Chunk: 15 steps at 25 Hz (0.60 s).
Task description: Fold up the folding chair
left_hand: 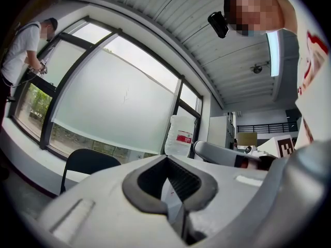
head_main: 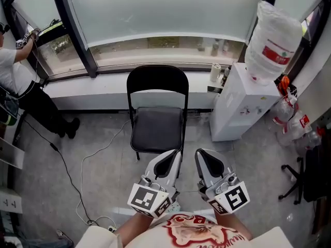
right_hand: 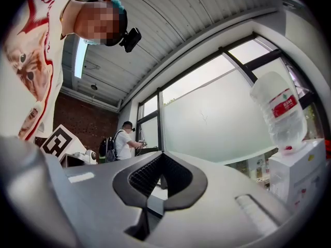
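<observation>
Left gripper [head_main: 174, 155] and right gripper [head_main: 201, 155] are hovering nearest, jaws closed on nothing. Beyond, the chair [head_main: 158, 112] is standing unfolded. Far right, the bottle [head_main: 274, 30] is showing a red label [head_main: 275, 53], its print unreadable.

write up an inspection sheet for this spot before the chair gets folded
surface: grey floor.
job's things: black chair, unfolded, upright, back to the window.
clutter: water dispenser with bottle right of the chair; bags far right.
grippers: left gripper and right gripper shut, empty, short of the chair.
cables: white cable and black cable loose on the floor left of the chair.
surroundings: person at the left window.
</observation>
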Motion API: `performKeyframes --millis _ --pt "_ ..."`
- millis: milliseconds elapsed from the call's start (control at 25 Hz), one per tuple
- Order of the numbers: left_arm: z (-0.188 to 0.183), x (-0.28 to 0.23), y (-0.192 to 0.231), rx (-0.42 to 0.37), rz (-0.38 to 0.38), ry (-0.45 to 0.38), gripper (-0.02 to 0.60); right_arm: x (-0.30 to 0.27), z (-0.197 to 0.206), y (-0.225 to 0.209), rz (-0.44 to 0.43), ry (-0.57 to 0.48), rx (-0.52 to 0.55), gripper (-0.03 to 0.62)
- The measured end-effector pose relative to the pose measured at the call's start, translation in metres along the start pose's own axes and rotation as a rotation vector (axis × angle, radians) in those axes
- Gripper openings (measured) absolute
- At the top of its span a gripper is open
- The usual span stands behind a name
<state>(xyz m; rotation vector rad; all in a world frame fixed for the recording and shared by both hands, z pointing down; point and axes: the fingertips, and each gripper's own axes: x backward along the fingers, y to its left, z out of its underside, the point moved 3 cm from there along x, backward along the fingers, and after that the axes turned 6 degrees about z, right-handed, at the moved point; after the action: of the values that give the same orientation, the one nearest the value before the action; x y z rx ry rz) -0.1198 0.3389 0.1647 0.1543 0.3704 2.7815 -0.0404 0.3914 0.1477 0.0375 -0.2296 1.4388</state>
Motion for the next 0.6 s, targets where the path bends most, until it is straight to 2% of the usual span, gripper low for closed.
performKeyframes --millis 600 --pt "0.014 -0.038 0.043 0.06 0.004 0.034 0.0 -0.034 0.023 -0.032 0.045 0.055 -0.022 0.023"
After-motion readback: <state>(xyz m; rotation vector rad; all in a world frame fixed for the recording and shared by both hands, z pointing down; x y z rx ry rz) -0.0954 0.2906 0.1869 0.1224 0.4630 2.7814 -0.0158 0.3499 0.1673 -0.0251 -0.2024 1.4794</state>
